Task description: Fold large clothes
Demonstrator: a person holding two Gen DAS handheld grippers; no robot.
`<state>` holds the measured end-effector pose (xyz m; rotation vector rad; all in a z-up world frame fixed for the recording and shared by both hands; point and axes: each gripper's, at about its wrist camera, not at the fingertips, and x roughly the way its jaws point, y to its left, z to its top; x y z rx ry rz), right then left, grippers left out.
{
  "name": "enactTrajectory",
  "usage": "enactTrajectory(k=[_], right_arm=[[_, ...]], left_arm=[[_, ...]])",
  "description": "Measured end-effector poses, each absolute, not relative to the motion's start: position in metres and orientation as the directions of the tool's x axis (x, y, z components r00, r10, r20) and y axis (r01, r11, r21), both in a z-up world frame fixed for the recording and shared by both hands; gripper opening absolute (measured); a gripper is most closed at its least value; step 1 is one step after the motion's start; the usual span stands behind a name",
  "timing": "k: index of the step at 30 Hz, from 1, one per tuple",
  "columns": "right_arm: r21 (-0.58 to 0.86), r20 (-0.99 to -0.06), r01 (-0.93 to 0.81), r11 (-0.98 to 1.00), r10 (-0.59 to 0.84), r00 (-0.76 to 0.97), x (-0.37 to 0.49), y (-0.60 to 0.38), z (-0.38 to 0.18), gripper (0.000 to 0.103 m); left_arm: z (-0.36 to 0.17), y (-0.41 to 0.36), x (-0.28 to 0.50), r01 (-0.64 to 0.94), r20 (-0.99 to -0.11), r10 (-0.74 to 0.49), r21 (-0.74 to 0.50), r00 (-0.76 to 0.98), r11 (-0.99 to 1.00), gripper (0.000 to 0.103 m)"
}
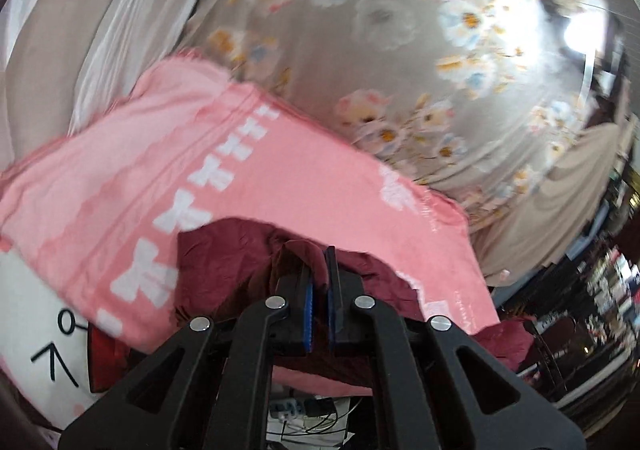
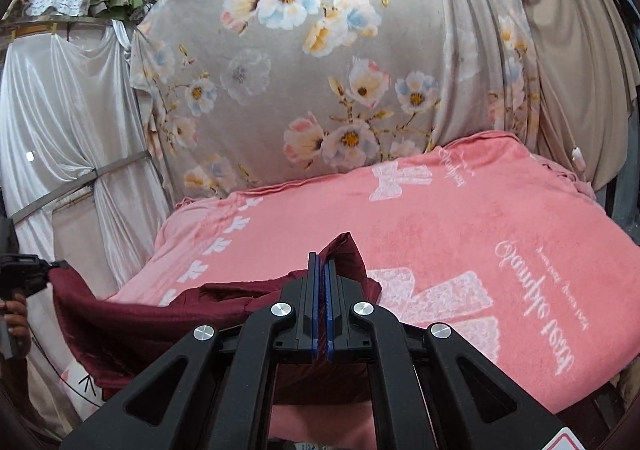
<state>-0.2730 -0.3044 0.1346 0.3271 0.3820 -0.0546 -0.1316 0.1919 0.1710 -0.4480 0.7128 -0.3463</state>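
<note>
1. My left gripper is closed, its blue pads pressed together on a fold of the dark red garment; the cloth bunches around the fingertips and hangs below them.
2. My right gripper is closed also, with almost no gap between the pads; it pinches another part of the same dark red garment, and a peak of cloth stands up just beside the tips.
3. In the right wrist view the garment stretches between the two grippers; it runs from my right fingers to the left edge of the picture, where the other gripper holds its far corner, and a hand is below it.
4. The garment hangs in the air above the pink towel, which is spread flat and has white bows and white writing on it.
5. Behind the towel hangs a grey floral curtain; beside it, on the left, a white satin cloth.
6. The left wrist view is blurred; a white cushion with black lines is at its lower left.
</note>
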Motion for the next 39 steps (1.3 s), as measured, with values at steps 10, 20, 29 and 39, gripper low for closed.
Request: enactTrajectory(k=[10, 20, 29, 39], right_arm=[[0.177, -0.505, 0.218, 0.96, -0.102, 0.857, -0.133, -0.29, 0.083, 0.002], [0.118, -0.599, 0.318, 0.941, -0.189, 0.779, -0.037, -0.29, 0.017, 0.002], [0.13, -0.576, 0.406, 0.905, -0.264, 0.773, -0.048, -0.301, 0.026, 0.031], [0.108, -0.531, 0.208, 0.972, -0.12, 0.839, -0.056, -0.215, 0.047, 0.031]], left_arm=[[0.094, 0.172, -0.012, -0.034, -0.7, -0.221, -0.33, 0.679, 0.943, 0.004], [0.001, 0.155, 0.087, -0.13, -0.829, -0.144, -0.251, 0.54, 0.959, 0.007], [-0.004, 0.152, 0.096, -0.21, -0.8, 0.037, -0.113, 0.599, 0.971, 0.06], [0.077, 0.087, 0.039, -0.008, -0.672, -0.108, -0.167, 0.733, 0.986, 0.063]])
